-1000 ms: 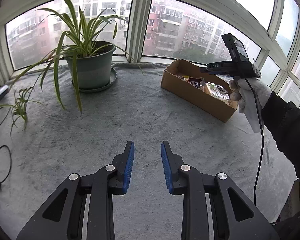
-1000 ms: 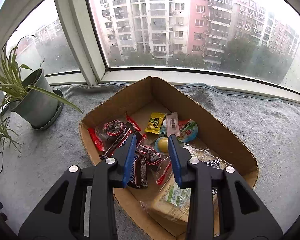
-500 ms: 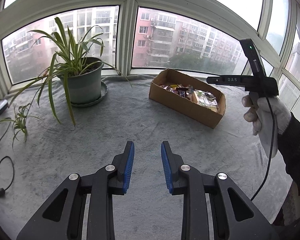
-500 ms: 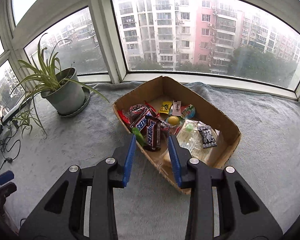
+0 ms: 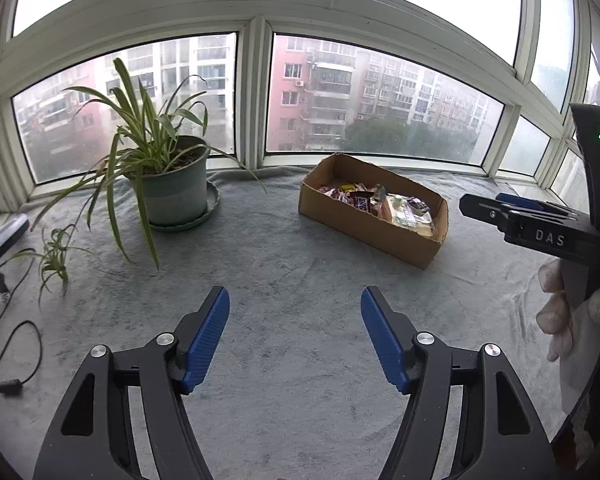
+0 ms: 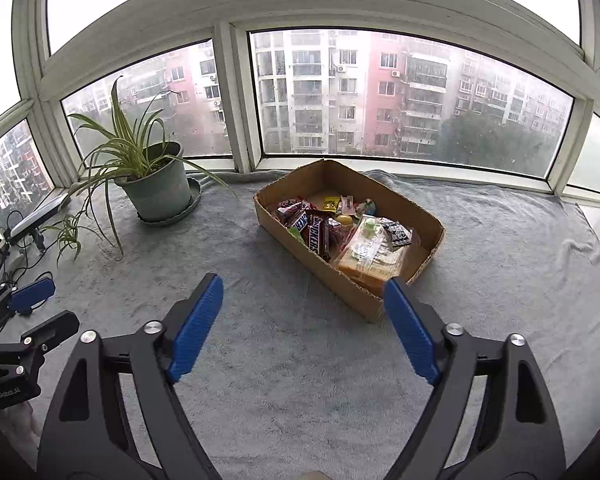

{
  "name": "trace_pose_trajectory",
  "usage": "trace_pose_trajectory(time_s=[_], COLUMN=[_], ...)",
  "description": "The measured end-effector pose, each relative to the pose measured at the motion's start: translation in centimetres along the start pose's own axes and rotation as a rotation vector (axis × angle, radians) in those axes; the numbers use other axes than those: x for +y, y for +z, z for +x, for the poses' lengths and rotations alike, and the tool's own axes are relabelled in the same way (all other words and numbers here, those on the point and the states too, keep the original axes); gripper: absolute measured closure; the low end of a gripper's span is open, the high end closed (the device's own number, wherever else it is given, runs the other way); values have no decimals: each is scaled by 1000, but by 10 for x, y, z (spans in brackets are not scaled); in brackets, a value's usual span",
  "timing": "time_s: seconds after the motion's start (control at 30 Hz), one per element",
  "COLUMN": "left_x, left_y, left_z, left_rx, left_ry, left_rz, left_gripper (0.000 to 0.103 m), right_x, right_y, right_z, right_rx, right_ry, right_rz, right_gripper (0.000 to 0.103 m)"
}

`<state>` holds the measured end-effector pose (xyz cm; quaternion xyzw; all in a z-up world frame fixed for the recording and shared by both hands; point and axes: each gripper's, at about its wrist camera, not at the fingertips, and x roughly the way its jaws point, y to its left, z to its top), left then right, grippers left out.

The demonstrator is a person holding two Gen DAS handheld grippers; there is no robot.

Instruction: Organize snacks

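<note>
Snacks in mixed wrappers fill a shallow brown cardboard box that sits on the grey towel-like cloth covering the window ledge, set at an angle near the window. Among them are dark chocolate bars at the box's left end, a small yellow packet toward the back, a round yellow sweet in the middle, and a large clear-wrapped tan block at the near right end with a small black-patterned sachet resting just behind it. The right gripper hangs above the cloth in front of the box, its blue-padded jaws having just been opening and now spread wide, with nothing between them; its right pad overlaps the box's near corner in that view, though contact cannot be told. The left gripper also hovers over bare cloth, well apart from the box; its jaws have likewise just been opening and stand wide and empty. From the left wrist view the right tool appears at the right edge, held by a white-gloved hand. A green plastic pot with a long-leaved spider plant stands on a saucer to the left of the box, and black cables trail at the cloth's far left.
</note>
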<state>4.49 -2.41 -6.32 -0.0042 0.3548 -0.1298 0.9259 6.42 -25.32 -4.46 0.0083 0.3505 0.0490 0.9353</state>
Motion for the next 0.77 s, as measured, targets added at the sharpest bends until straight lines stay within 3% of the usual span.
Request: trace_pose_trajectory(time_s=[0.13, 0.77], left_x=[1, 3], left_y=[1, -1], left_z=[-1, -7], left_rx=[2, -17], left_ry=[32, 63], left_rz=[-11, -8], left_gripper=[28, 28], right_x=[6, 11], right_y=[-5, -10], right_z=[-9, -11], right_rx=[-16, -21], right_ry=[-19, -17], right_rz=[-4, -22], right_gripper=[11, 11])
